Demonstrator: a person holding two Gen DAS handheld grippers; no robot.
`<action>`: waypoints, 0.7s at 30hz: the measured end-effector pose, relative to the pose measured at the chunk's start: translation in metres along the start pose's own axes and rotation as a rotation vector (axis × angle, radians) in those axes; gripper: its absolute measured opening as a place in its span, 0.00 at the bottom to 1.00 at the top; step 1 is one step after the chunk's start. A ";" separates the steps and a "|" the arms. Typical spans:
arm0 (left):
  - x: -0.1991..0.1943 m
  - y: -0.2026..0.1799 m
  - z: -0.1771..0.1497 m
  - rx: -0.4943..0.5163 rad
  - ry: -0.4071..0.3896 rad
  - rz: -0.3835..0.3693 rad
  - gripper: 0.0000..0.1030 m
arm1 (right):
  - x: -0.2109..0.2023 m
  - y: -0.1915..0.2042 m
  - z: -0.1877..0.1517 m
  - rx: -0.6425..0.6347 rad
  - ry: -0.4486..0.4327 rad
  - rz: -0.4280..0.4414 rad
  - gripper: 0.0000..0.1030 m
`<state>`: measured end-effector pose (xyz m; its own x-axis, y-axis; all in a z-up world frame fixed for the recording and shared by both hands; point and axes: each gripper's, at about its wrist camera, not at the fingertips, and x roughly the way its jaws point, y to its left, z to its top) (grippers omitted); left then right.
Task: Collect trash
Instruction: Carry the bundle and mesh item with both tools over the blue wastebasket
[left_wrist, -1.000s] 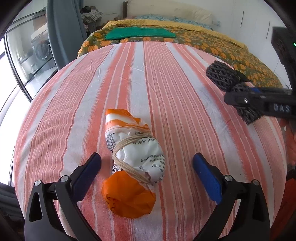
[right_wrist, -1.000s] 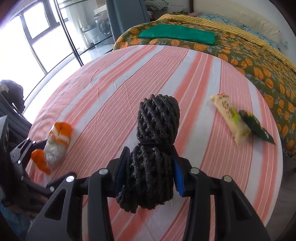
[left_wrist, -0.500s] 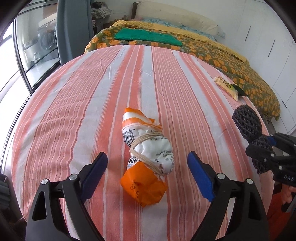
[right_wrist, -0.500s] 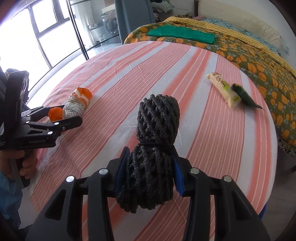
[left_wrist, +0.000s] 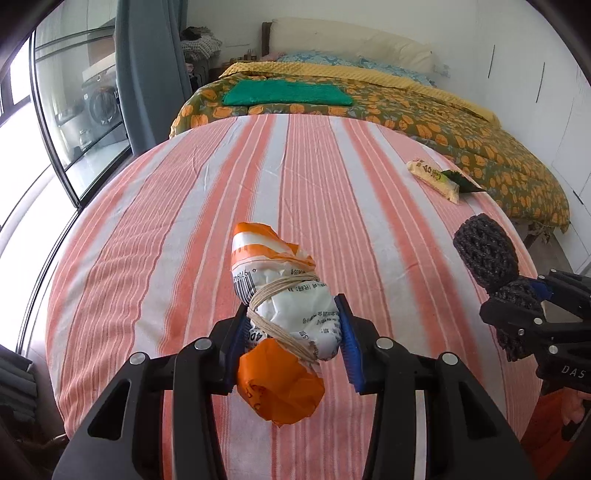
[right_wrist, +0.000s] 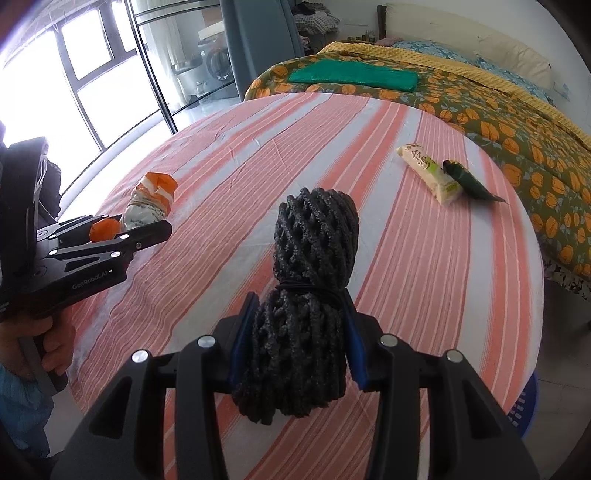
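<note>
Striped in orange and white, the tablecloth (left_wrist: 177, 236) fills my left wrist view, with a bed (left_wrist: 461, 129) in a pumpkin-print cover behind it. My left gripper (left_wrist: 293, 341) points steeply down, its jaws just closed in until the blue pads press both sides of a crumpled white-and-orange wrapper bundle (left_wrist: 284, 310) tied with string; I can see a barcode and small print on it, too fine to read. Off to the right my right gripper (left_wrist: 524, 306) shows the letters "DAS" on its body. Across the cloth lies a pale snack packet (left_wrist: 434, 177) touching a dark green wrapper (left_wrist: 461, 182). From the right wrist view, my right gripper (right_wrist: 299, 339) is clamped on a black mesh bundle (right_wrist: 314, 266) standing upright between the pads. At left, my left hand (right_wrist: 48, 347) grips the handle of the other gripper, marked "GenRobot.AI", with the wrapper bundle in its jaws.
</note>
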<state>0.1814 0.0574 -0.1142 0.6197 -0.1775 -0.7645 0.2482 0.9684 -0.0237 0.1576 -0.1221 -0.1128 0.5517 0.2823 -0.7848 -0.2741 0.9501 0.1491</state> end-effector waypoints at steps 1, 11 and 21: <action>-0.004 -0.005 0.001 0.008 -0.007 0.003 0.42 | -0.002 -0.001 -0.001 0.002 -0.003 0.000 0.41; -0.026 -0.050 0.005 0.072 -0.045 -0.002 0.42 | -0.022 -0.018 -0.009 0.032 -0.037 0.005 0.41; -0.024 -0.096 0.007 0.138 -0.039 -0.030 0.41 | -0.035 -0.045 -0.030 0.076 -0.044 0.015 0.41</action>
<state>0.1485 -0.0323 -0.0890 0.6383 -0.2153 -0.7391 0.3656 0.9297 0.0449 0.1270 -0.1790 -0.1107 0.5827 0.3006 -0.7551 -0.2231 0.9526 0.2070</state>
